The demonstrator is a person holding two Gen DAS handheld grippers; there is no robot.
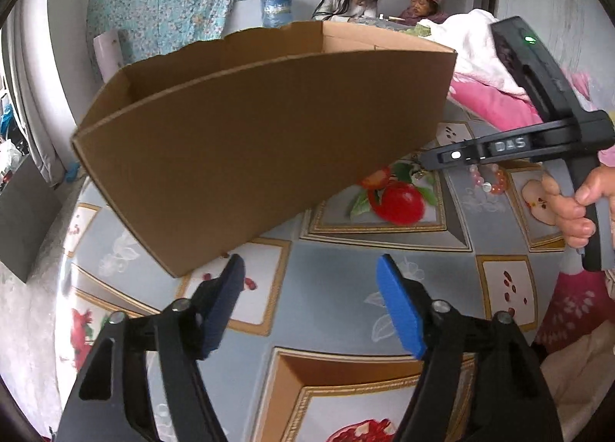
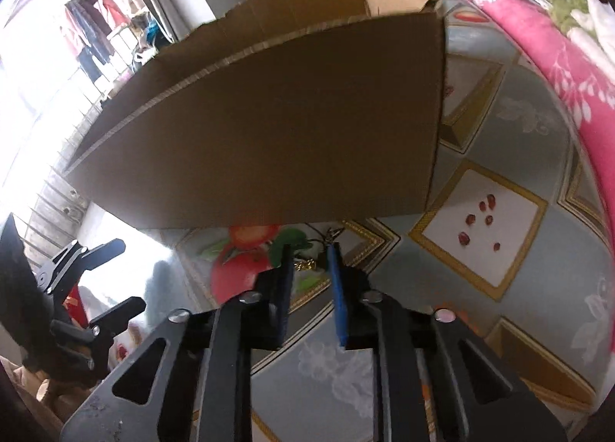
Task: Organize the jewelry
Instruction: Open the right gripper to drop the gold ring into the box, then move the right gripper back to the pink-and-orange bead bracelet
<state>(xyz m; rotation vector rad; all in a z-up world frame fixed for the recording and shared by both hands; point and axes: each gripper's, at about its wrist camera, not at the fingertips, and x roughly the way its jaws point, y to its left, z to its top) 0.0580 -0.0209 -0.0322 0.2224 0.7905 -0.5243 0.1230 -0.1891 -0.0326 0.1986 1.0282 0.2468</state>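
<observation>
A brown cardboard box (image 1: pixel 261 142) (image 2: pixel 276 126) with an open top stands on the patterned tablecloth. In front of it a small gold chain (image 2: pixel 306 264) with a clasp lies on the cloth, also seen as a small gold chain (image 1: pixel 417 172) in the left wrist view. My right gripper (image 2: pixel 310 248) (image 1: pixel 430 162) points down at it, its jaws narrow with the gold piece pinched between the blue pads. Beside it, a pink bead bracelet (image 1: pixel 488 179) lies under the gripper body. My left gripper (image 1: pixel 310 259) hovers open over bare cloth near the box's corner, holding nothing.
A pink flowered quilt (image 2: pixel 569 69) and white bedding (image 1: pixel 472 45) bound the far right. Two people sit at the back beyond the box. A blue water jug (image 1: pixel 276 9) stands behind it. Clothes hang by a bright window (image 2: pixel 34 57) on the left.
</observation>
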